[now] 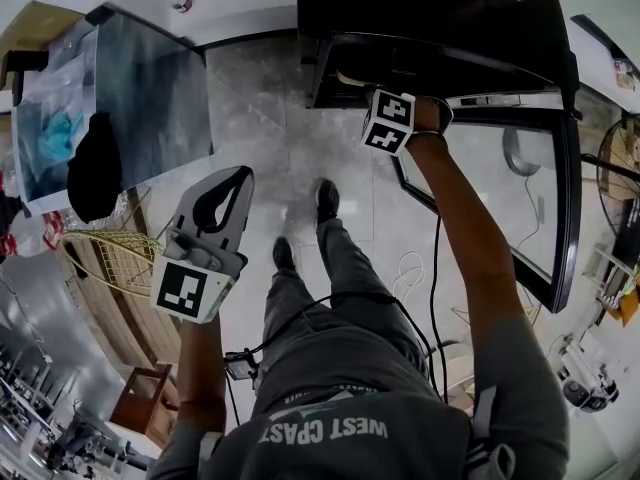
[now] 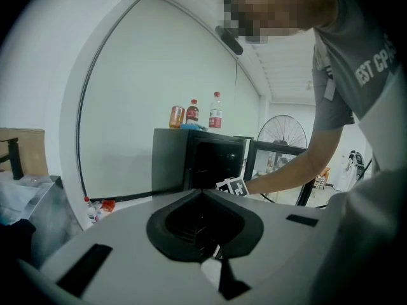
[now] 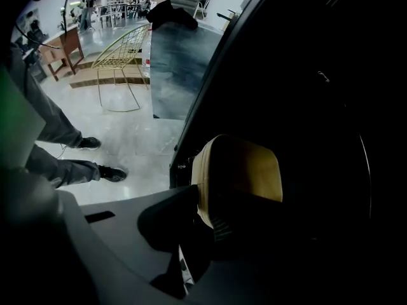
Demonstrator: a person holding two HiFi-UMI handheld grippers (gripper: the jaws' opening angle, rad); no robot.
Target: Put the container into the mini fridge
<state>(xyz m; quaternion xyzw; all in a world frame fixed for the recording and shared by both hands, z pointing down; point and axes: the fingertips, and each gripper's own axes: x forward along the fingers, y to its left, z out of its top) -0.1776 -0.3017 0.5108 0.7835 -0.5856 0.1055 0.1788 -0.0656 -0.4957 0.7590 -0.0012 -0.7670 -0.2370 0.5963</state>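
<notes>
- The right gripper (image 3: 229,216) reaches into the dark inside of the black box-shaped mini fridge (image 1: 430,38), its marker cube at the opening.
- The yellowish-tan, round-cornered container (image 3: 245,170) stands inside the fridge, near the front edge, between this gripper's jaws.
- The jaws are parted and slack on the container; the left one lies just beside its side, and the other is lost in the dark.
- The fridge's glass door (image 1: 520,198) stands swung wide open at the person's right.
- The left gripper (image 1: 236,180) is held away from the fridge over the pale floor, clenched on nothing.
- Two red-labelled plastic bottles (image 2: 215,111) and an orange jar (image 2: 177,116) stand on the fridge top.
</notes>
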